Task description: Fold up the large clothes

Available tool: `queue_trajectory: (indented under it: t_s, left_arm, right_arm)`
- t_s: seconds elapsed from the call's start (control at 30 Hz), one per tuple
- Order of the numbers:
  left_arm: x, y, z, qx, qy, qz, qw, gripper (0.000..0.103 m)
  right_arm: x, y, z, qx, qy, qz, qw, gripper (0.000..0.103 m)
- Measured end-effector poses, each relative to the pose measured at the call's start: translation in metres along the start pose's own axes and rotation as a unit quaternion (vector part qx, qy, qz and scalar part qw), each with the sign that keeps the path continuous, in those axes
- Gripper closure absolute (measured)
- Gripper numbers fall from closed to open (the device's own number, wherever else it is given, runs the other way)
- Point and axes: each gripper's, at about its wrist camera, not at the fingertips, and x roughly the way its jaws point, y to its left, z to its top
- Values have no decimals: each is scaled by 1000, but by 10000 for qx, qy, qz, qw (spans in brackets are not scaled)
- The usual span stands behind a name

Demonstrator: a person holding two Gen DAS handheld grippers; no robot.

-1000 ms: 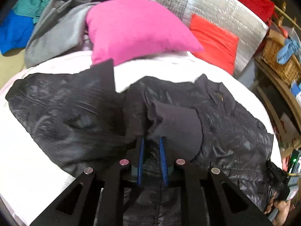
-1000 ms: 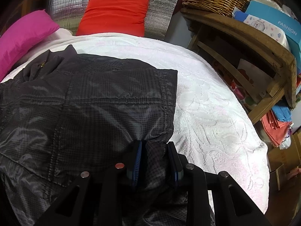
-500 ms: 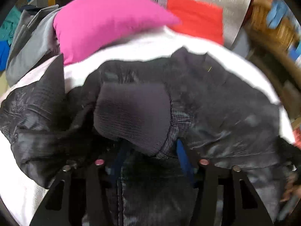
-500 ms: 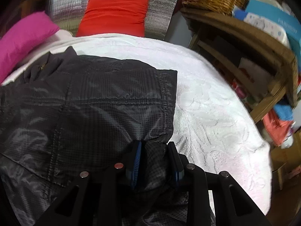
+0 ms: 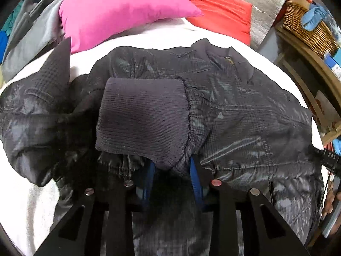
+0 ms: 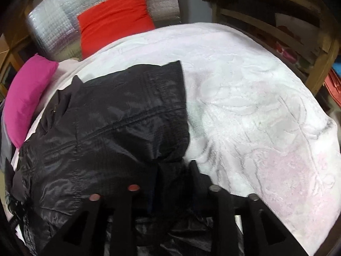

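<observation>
Dark quilted jacket (image 5: 245, 111) lies spread across the white bed cover (image 6: 255, 106), collar toward the pillows. I've got its ribbed cuff (image 5: 142, 117) folded in over the chest. My left gripper (image 5: 171, 170) sits right at the cuff's lower edge, jaws closing, cuff fabric between the blue pads but I don't see them pressing. My right gripper (image 6: 172, 170) is at the jacket's side edge, jaws opening, dark fabric still bunched between them (looks like a release).

To do this fold well, I'd let both sides drop flat before pulling away and keep the sleeve square to the body so it doesn't bunch.

Edges: left panel (image 5: 42, 106) is rumpled and sticks up. Plenty of bare cover to the right. Pink pillow (image 5: 119, 10) and red pillow (image 5: 221, 12) sit near the collar; the wooden shelf (image 6: 277, 32) is well apart.
</observation>
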Motion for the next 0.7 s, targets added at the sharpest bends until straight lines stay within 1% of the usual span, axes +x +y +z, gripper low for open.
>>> queue_trajectory:
  t_s: [0.03,0.1,0.17,0.2,0.23,0.27,0.3,0.37,0.4,0.47,0.53,0.57,0.6,0.63,0.67,0.7]
  left_arm:
    - [-4,2,0,-20,-8,-75,10000,68]
    - [-14,10,0,-175,-9,-328,9993,68]
    - [-28,21,0,-369,-89,-600,9975,66]
    - [-39,28,2,-459,-229,-678,9964,66]
    - [-51,34,2,-486,-423,-640,9959,66]
    - [-67,43,3,-503,-716,-535,9947,63]
    - [-78,49,2,-532,-912,-459,9934,59]
    - [-104,75,3,-817,-1392,-282,9865,25]
    - [-117,95,3,-1125,-1637,-180,9799,21]
    - [-126,128,1,-1631,-1778,33,9705,20]
    - [-124,173,-3,-2323,-1621,208,9588,20]
    - [-121,191,-8,-2633,-1530,238,9522,20]
    - [-115,212,-14,-3037,-1416,221,9419,20]
    - [-108,233,-20,-3425,-1311,115,9302,20]
    - [-101,251,-25,-3772,-1229,-58,9179,21]
    - [-96,261,-28,-3969,-1187,-189,9100,21]
  right_arm:
    - [-7,-2,1,116,-102,44,9999,43]
    - [-31,-4,1,252,-569,63,9980,41]
    - [-53,1,1,176,-1009,13,9947,34]
    - [-63,6,-1,106,-1243,73,9922,33]
    - [-69,10,-3,54,-1366,140,9905,33]
    - [-75,17,-7,-20,-1459,236,9890,33]
    - [-76,22,-9,-64,-1457,312,9888,33]
    - [-74,31,-13,-116,-1317,562,9896,33]
    - [-70,37,-17,-123,-1185,722,9902,33]
    - [-62,42,-23,-143,-1025,944,9901,33]
    - [-59,53,-32,-251,-931,1136,9888,34]
    - [-58,59,-37,-344,-899,1193,9882,39]
    - [-56,68,-41,-513,-855,1246,9872,44]
    - [-54,78,-47,-649,-823,1261,9865,52]
    - [-56,87,-54,-732,-809,1257,9860,53]
    - [-55,94,-58,-854,-800,1254,9852,53]
